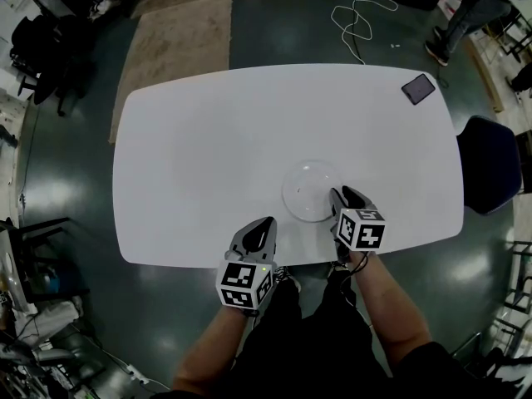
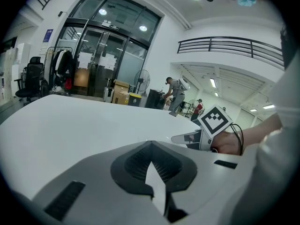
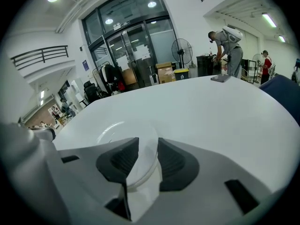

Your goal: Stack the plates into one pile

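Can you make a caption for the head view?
Open right gripper at the rim of the plate on a white table.

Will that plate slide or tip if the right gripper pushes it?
The plate looks glossy and see-through, probably glass or hard plastic: likely to slide on the smooth table rather than tip, since it sits low and flat. Its thin rim, inside the open right gripper, may slip or chip.
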Demonstrator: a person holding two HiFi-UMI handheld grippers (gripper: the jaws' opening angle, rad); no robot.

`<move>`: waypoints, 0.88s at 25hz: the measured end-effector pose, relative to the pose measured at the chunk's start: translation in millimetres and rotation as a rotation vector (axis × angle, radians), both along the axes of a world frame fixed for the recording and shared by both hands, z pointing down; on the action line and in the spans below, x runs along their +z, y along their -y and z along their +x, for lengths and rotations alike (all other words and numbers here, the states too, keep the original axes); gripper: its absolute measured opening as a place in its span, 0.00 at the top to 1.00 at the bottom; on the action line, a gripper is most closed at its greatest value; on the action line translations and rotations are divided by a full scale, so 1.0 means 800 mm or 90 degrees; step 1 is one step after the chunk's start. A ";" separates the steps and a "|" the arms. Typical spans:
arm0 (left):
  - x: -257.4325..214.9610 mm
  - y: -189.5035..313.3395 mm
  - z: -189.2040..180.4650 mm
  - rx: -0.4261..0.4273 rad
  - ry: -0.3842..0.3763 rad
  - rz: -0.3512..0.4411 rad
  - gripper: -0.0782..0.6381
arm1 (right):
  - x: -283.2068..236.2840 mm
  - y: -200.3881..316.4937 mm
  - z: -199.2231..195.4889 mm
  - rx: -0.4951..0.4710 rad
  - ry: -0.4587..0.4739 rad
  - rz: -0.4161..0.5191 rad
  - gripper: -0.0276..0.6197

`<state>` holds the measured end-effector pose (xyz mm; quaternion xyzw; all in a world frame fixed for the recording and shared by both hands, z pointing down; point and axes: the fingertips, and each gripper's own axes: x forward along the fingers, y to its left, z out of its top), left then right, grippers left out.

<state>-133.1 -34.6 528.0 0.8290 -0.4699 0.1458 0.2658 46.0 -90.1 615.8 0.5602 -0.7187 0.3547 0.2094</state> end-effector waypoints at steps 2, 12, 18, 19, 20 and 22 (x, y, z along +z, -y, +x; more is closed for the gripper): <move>-0.001 0.000 0.003 -0.003 -0.001 0.001 0.87 | -0.001 -0.001 0.004 0.001 0.000 0.001 0.74; -0.012 0.004 0.020 -0.003 -0.001 0.015 0.87 | -0.029 0.002 0.014 -0.024 -0.005 0.043 0.83; -0.024 0.008 0.041 -0.017 -0.003 0.037 0.87 | -0.095 0.002 0.012 -0.104 0.009 0.129 0.93; -0.025 0.009 0.046 -0.023 -0.004 0.040 0.87 | -0.110 0.002 0.012 -0.122 0.015 0.148 0.93; -0.027 0.010 0.051 -0.031 -0.005 0.043 0.87 | -0.125 0.001 0.013 -0.142 0.019 0.167 0.93; -0.036 0.009 0.062 -0.049 -0.005 0.054 0.87 | -0.153 -0.001 0.017 -0.184 0.020 0.204 0.93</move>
